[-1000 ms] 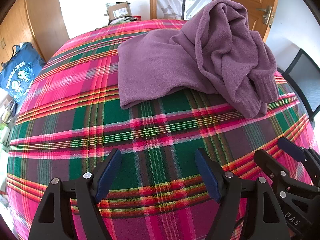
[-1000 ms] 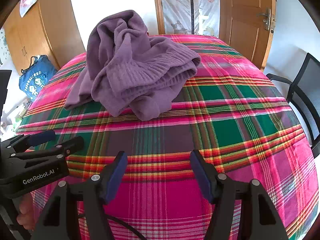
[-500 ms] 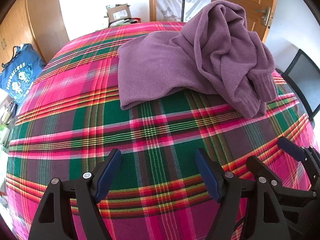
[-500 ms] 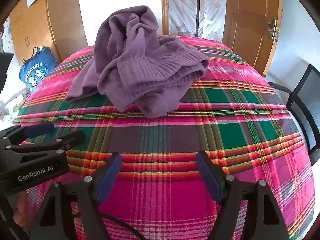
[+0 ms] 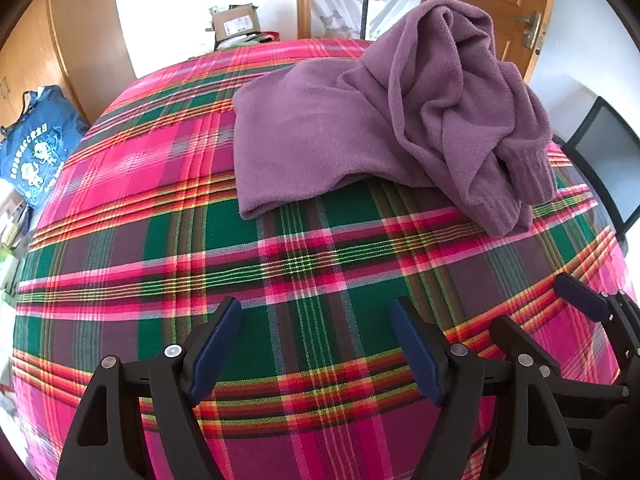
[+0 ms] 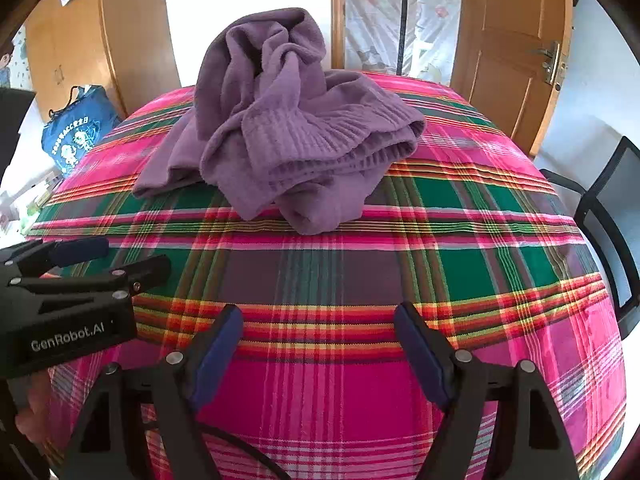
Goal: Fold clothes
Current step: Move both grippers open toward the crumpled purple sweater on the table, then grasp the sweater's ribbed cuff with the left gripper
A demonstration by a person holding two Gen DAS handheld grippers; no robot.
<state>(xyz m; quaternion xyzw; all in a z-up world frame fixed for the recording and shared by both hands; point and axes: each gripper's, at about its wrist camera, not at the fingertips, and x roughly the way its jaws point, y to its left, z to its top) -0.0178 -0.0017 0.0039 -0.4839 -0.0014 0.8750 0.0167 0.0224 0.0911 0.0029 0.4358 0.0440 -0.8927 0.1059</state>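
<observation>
A purple fleece sweater (image 5: 360,132) lies crumpled on the plaid tablecloth (image 5: 200,248), bunched high on its right side, with one part spread flat to the left. The right wrist view shows the same sweater (image 6: 288,140) as a heap with a ribbed hem in front. My left gripper (image 5: 316,320) hovers open above the cloth, well short of the sweater, nothing between its fingers. My right gripper (image 6: 318,320) is also open and empty, near the table's front edge. Each gripper appears in the other's view: the right gripper (image 5: 560,312) at the lower right, the left gripper (image 6: 108,260) at the left.
A blue bag (image 5: 32,152) sits on the floor to the left. A black chair (image 6: 612,216) stands at the table's right side. A wooden door (image 6: 516,40) and a cardboard box (image 5: 236,24) lie beyond the far edge.
Both grippers have crept slightly forward, the right one a little closer to the sweater heap. Both stay open; the sweater has not moved.
</observation>
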